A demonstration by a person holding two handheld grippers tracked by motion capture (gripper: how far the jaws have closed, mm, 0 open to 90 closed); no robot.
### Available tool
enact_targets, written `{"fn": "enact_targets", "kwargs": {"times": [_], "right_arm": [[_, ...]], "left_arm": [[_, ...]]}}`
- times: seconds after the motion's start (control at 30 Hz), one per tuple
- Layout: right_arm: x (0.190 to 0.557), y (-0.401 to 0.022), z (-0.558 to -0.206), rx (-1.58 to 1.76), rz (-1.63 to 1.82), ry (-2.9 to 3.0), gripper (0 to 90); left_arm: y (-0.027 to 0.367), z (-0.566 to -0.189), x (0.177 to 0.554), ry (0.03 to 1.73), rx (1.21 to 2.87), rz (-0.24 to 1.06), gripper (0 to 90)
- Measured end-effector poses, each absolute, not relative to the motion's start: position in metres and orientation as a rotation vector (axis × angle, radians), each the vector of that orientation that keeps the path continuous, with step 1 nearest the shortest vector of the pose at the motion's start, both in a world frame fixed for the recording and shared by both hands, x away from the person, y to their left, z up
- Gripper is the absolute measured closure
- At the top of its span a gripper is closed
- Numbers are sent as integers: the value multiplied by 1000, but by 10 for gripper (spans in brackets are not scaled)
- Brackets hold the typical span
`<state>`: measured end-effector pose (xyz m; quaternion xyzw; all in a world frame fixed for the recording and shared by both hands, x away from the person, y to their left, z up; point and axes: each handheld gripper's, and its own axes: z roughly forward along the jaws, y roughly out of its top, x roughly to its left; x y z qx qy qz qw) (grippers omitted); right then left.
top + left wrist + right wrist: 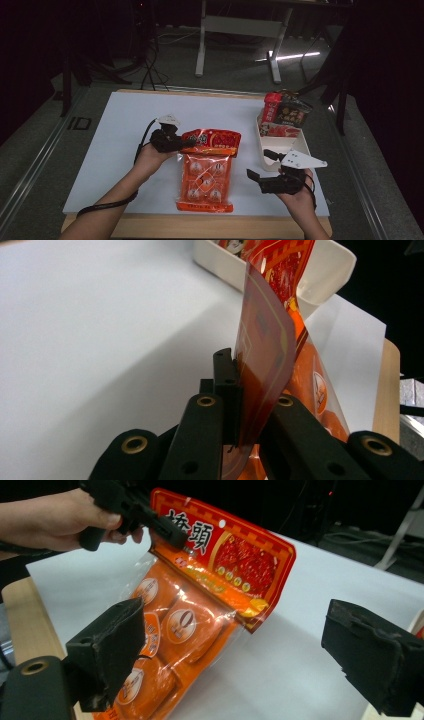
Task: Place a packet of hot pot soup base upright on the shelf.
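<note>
White tabletop (125, 150), wood-edged, in a dark room — my left fingers (235, 390) clamp the snack bag (207, 170); right fingers (250, 650) apart.

The snack bag's (265, 340) lower end is cut off by the left gripper view's bottom edge.

Orange snack bag (207, 172), clear-fronted, with round white-and-orange labels on the packets inside; red header with gold border, white characters and a red dotted panel. Black left gripper (172, 140), brass-coloured rivets. Black right gripper (256, 176), pale grey plate. White table (110, 140), light wood edge. Cream tray (270, 161) with red and dark packets (285, 114).
</note>
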<state>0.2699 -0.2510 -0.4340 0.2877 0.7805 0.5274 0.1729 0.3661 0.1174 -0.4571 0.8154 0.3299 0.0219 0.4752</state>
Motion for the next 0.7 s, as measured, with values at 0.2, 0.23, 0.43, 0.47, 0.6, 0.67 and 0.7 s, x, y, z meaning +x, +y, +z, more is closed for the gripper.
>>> {"fn": "enact_targets", "kwargs": {"times": [0.2, 0.23, 0.43, 0.47, 0.6, 0.67, 0.7], "right_arm": [[270, -252, -429, 815, 1501, 2210, 127], [271, -252, -428, 817, 1509, 2213, 127], [278, -251, -424, 839, 1533, 2208, 128], [279, -251, -423, 839, 1530, 2203, 127], [283, -247, -422, 846, 1514, 2226, 134], [287, -245, -424, 851, 1513, 2243, 133], [289, -244, -425, 856, 1508, 2246, 134]], "left_arm": [[116, -445, 356, 751, 1991, 62, 898], [115, -443, 354, 739, 1988, 64, 898], [115, -435, 342, 686, 1974, 69, 898], [116, -434, 340, 680, 1969, 65, 898], [118, -431, 333, 662, 1960, 63, 898], [117, -429, 331, 657, 1962, 65, 899], [117, -428, 329, 652, 1963, 68, 898]]}}
